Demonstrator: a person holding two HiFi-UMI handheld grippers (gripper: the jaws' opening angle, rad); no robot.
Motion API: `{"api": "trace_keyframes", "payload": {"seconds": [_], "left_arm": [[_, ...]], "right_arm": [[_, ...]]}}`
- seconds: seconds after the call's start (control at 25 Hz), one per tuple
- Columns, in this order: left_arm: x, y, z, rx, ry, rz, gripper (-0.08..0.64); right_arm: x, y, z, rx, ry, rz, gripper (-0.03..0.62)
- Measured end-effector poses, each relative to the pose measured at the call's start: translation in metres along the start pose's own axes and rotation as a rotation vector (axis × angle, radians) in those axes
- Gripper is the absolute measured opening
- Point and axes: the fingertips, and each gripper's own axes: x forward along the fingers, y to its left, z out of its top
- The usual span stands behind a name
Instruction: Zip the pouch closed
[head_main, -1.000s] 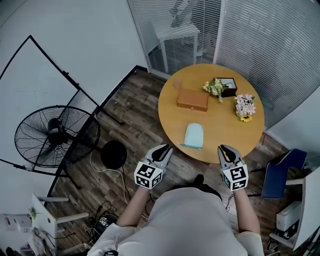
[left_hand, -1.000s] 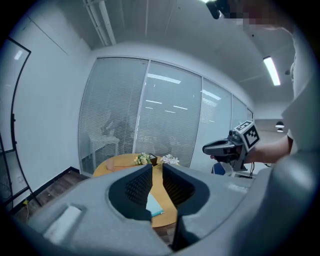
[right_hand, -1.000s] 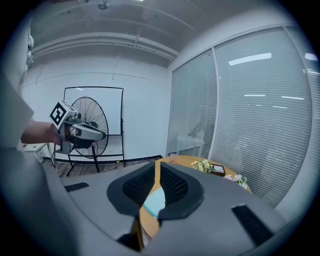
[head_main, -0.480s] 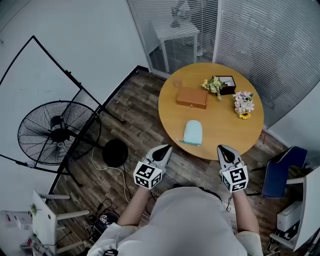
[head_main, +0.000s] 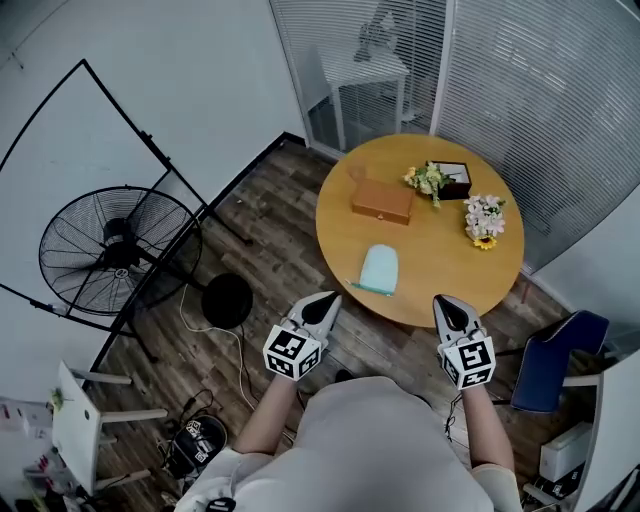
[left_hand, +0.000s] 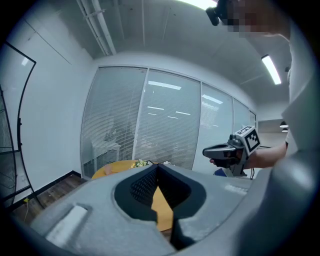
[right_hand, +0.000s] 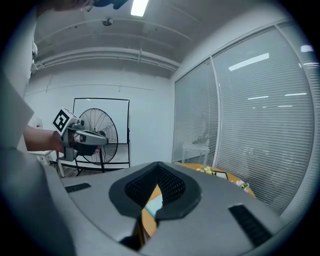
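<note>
The pale blue pouch (head_main: 378, 269) lies flat on the round wooden table (head_main: 440, 262), near its front edge. Both grippers hover short of the table, over the floor. My left gripper (head_main: 325, 302) points at the table's near left rim. Its jaws have just been closing and now meet, with nothing between them (left_hand: 159, 167). My right gripper (head_main: 447, 305) is shut and empty as well (right_hand: 159, 167). In the right gripper view a corner of the pouch (right_hand: 154, 204) shows below the closed jaws. Neither gripper touches the pouch.
Behind the pouch on the table are a brown box (head_main: 384, 200), a dark box (head_main: 452, 178) and two flower bunches (head_main: 484, 218). A standing fan (head_main: 115, 250) and a black round base (head_main: 227, 299) stand left. A blue chair (head_main: 552, 370) is right, glass partitions (head_main: 520, 90) behind.
Both grippers' jaws have gone from slightly apart to closed. Both hands have edged a little forward and up toward the table. The pouch has not moved.
</note>
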Motion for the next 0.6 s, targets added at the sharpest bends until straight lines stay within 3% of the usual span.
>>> {"api": "trace_keyframes", "payload": {"seconds": [0.6], "left_arm": [[0.0037,-0.0074,-0.0007,-0.005,0.003,-0.005,0.018]], "right_arm": [[0.0005,-0.0021,0.002,0.006,-0.007,-0.003,0.003]]}}
